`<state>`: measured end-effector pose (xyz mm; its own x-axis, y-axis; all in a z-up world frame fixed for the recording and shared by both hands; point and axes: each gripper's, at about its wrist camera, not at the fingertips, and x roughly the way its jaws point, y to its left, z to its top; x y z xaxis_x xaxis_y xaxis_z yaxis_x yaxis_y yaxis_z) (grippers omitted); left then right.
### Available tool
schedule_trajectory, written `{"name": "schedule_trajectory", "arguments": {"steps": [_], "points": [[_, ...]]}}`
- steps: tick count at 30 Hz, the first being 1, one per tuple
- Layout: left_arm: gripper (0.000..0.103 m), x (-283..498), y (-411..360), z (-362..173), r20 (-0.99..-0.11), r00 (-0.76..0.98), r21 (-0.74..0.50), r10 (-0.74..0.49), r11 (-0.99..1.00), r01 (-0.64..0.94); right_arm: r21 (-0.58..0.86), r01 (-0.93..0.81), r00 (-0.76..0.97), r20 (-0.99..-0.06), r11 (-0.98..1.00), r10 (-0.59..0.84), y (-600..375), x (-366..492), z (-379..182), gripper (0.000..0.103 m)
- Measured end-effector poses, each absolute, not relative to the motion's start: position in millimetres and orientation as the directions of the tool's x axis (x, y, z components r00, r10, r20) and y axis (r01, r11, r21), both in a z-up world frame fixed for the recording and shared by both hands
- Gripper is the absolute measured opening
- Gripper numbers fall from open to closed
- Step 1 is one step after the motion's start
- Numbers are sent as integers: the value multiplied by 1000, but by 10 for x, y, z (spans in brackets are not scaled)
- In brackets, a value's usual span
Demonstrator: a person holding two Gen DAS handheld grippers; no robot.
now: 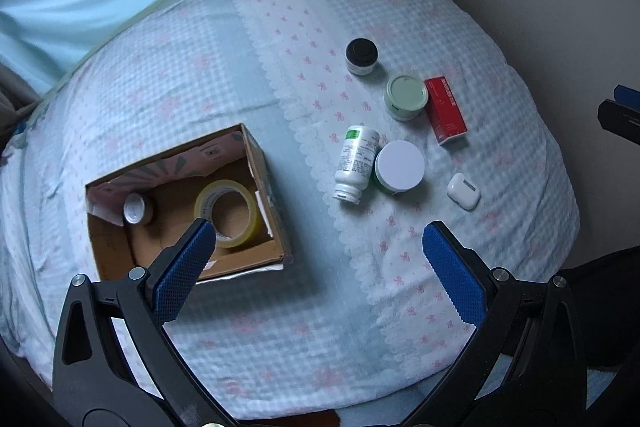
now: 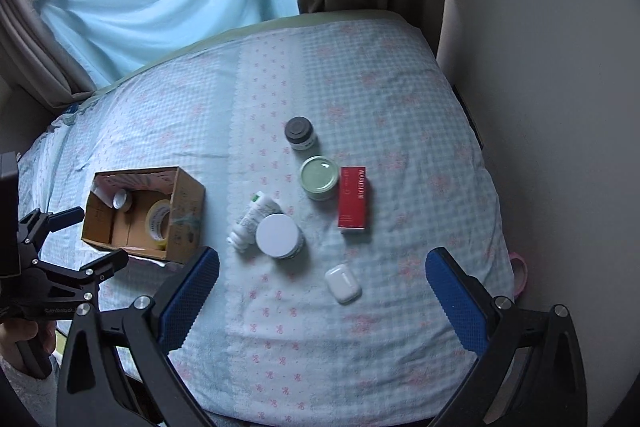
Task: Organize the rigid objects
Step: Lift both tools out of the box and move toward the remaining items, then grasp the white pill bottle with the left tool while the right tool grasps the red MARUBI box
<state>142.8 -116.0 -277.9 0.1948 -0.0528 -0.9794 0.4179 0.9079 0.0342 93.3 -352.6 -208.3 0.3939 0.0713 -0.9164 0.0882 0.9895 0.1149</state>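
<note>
Blue-padded fingers fill the bottom of both wrist views: the left gripper and the right gripper each stand wide open, holding nothing, above a checked bedsheet.

At lower left of the left wrist view sits an open cardboard box. It holds a roll of yellowish tape lying flat and, in its far left corner, a small silver-topped tin; much of its floor is bare.

To the right of centre lie the loose items. A white bottle lies on its side, touching a white-lidded jar. Above them stand a black-lidded jar and a pale green-lidded jar, the latter just beside a red carton. Lower right rests a white earbud case, apart from the rest.

The step in hand is probably choosing the next piece for the box. The earbud case lies nearest the right gripper and stands free, so it looks easiest: come straight down, close across its narrow sides and lift before travelling left. The bottle may roll against the jar if nudged, so a grip across its body is safer.
</note>
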Motion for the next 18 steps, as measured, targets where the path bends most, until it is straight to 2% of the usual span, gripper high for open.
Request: {"name": "schedule_trajectory", "arguments": {"steps": [8,18], "points": [[103,1825,-1394,-3453,-999,50,9,-18,872,490,113,111,310,-948,987,74,-3697,1326,-2570,103],[103,2102,-1648,-4484,-992,-104,-3,77,790,613,97,104,174,-982,990,78,-3824,1863,-3517,100]]}}
